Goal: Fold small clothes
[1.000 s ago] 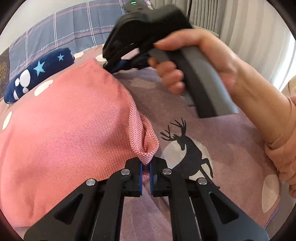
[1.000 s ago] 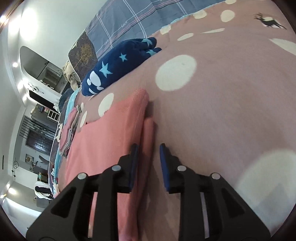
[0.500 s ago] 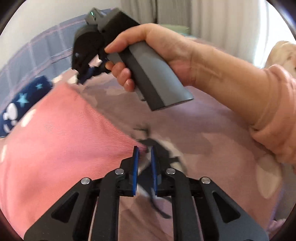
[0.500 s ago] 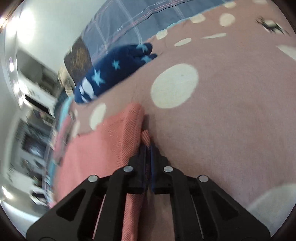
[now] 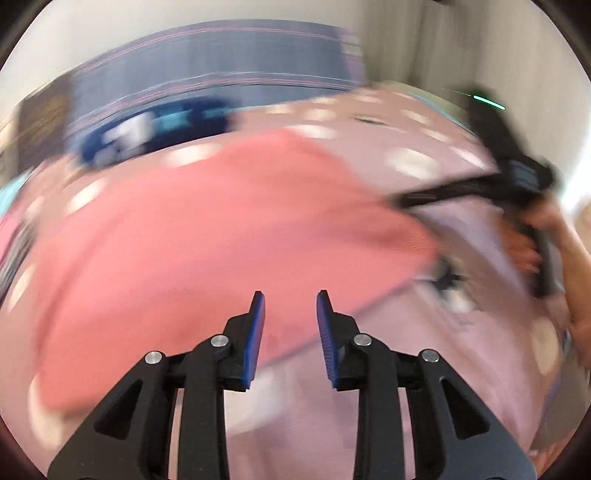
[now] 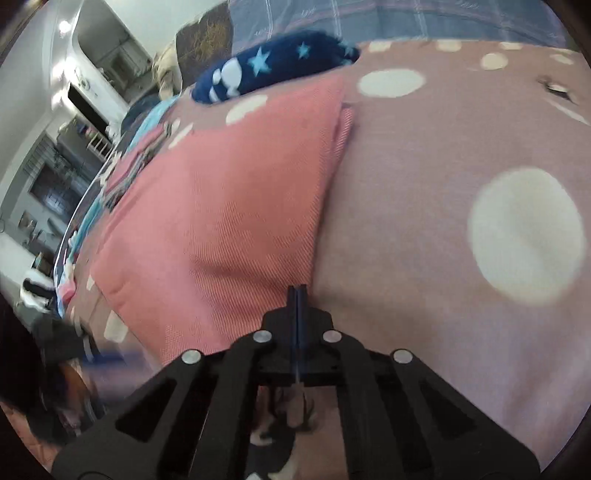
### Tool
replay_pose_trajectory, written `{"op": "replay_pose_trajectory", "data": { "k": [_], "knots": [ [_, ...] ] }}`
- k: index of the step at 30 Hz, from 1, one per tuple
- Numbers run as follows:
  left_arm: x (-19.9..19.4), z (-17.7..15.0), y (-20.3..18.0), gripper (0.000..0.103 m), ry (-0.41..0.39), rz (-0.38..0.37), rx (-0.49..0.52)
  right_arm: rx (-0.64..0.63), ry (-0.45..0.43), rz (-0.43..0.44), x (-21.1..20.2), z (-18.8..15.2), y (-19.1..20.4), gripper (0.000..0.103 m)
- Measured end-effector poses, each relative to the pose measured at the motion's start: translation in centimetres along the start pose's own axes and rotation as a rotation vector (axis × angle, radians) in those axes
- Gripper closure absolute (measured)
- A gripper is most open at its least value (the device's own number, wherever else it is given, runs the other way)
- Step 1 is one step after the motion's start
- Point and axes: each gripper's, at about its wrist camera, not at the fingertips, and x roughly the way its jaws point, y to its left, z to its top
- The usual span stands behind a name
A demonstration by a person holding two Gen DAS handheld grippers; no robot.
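A pink cloth (image 5: 221,240) (image 6: 229,206) lies spread on the mauve dotted bedspread (image 6: 443,147). My left gripper (image 5: 290,306) hovers over its near edge. Its jaws are opening and the blue pads press on nothing, with the cloth only lying behind them. The left wrist view is heavily blurred. My right gripper (image 6: 297,291) is shut on the cloth's right edge, where the fabric bulges up by the tips. From the left wrist view the right gripper (image 5: 406,201) is seen held by a hand (image 5: 532,236) at the cloth's drawn-out right corner.
A navy star-patterned item (image 6: 273,70) (image 5: 147,129) lies beyond the pink cloth, with blue plaid bedding (image 6: 406,18) behind it. A pile of folded clothes (image 6: 136,162) sits along the bed's left side. A deer print (image 5: 447,280) marks the bedspread on the right.
My left gripper let go of the pink cloth's corner, opened and swung over the cloth. My right gripper closed on the cloth's edge and moved along with it.
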Motion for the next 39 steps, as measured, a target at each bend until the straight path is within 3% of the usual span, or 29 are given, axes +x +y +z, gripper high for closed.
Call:
{"op": "replay_pose_trajectory", "data": {
  "k": [5,9,14,17,21,24,31,36,38,39],
  "knots": [
    [-4.2,-2.3,10.2,0.073,-0.068,0.205,-0.256,-0.086,-0.072,-0.012,-3.2,-0.4,4.0,0.092],
    [-7.1,-4.8,16.1,0.074,-0.124,0.252,-0.397,-0.162,-0.059,-0.011,-3.0,0.8,8.4,0.081],
    [-7.3,-7.1,18.5,0.075,-0.136,0.161,-0.422,-0.253,-0.021,-0.021,0.6,3.4,15.6,0.081],
    [-7.0,-7.3,18.6,0.075,-0.128,0.062,-0.399,-0.287,0.001,-0.012,4.3,5.5,20.8,0.081],
    [-6.1,-7.1,18.6,0.075,-0.124,-0.030,-0.357,-0.297,0.022,0.000,8.4,7.7,25.6,0.070],
    [-5.4,-6.7,19.3,0.075,-0.121,-0.102,-0.365,-0.302,0.047,-0.019,11.9,9.3,28.8,0.069],
    [-3.8,-5.1,22.4,0.070,-0.103,-0.119,-0.423,-0.376,0.128,-0.077,19.6,12.1,35.4,0.069],
    [-1.6,-4.0,23.6,0.070,-0.038,-0.105,-0.462,-0.478,0.185,-0.158,23.8,12.5,39.0,0.069],
    [-1.2,-4.0,23.6,0.074,-0.038,-0.140,-0.471,-0.496,0.212,-0.204,25.7,12.5,39.7,0.069],
    [-1.1,-4.0,23.8,0.083,-0.038,-0.164,-0.479,-0.501,0.227,-0.218,26.5,12.5,39.9,0.069]
  ]
}}
